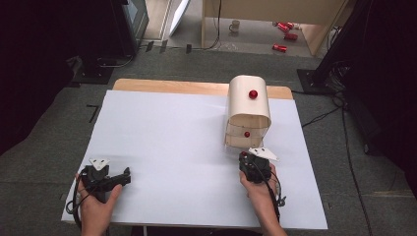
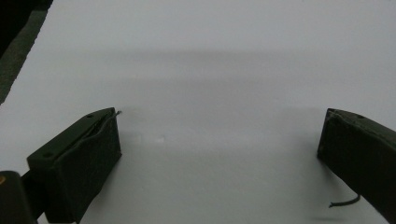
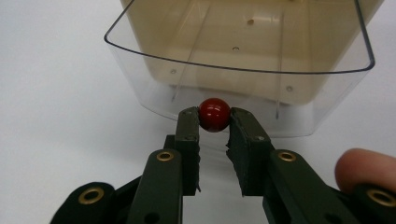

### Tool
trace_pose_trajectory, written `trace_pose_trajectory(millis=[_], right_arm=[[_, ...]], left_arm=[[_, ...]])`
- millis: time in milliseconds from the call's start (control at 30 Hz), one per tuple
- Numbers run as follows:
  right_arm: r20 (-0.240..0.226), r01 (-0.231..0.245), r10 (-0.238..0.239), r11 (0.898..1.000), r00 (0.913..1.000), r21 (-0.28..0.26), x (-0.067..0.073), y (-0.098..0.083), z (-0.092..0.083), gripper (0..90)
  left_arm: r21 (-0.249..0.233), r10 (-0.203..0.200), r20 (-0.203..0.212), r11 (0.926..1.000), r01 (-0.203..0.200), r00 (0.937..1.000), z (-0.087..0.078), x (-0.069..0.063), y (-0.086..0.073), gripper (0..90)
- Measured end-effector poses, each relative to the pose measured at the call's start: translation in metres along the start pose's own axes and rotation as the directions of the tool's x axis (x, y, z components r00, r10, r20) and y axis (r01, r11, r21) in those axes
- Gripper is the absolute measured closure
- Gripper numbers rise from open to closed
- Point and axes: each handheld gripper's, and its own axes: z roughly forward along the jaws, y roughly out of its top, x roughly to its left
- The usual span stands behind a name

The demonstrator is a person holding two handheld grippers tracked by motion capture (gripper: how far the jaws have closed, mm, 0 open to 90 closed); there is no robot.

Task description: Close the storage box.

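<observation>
Right gripper (image 3: 214, 128) clamped on red knob (image 3: 215, 114) of clear drawer (image 3: 233, 84); pull straight out, level, no twisting. Left gripper (image 2: 219, 140) wide open, empty, on table (image 1: 162, 137).

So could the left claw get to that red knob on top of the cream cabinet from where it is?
Probably yes, after a long move. The left claw rests open near the table's front left corner, and the white tabletop between it and the top red knob of the cream cabinet lies bare.

No legible text or labels anywhere.
</observation>
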Motion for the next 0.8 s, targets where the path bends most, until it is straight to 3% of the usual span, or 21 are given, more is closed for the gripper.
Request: trace_pose_trajectory(millis=[800], right_arm=[[0.024,0.006,-0.006,1.0,0.9997,-0.018,-0.01,0.016,0.02,74.7]], left_arm=[[0.0,0.0,0.0,1.0,0.0,1.0,0.0,0.0,0.0,0.0]])
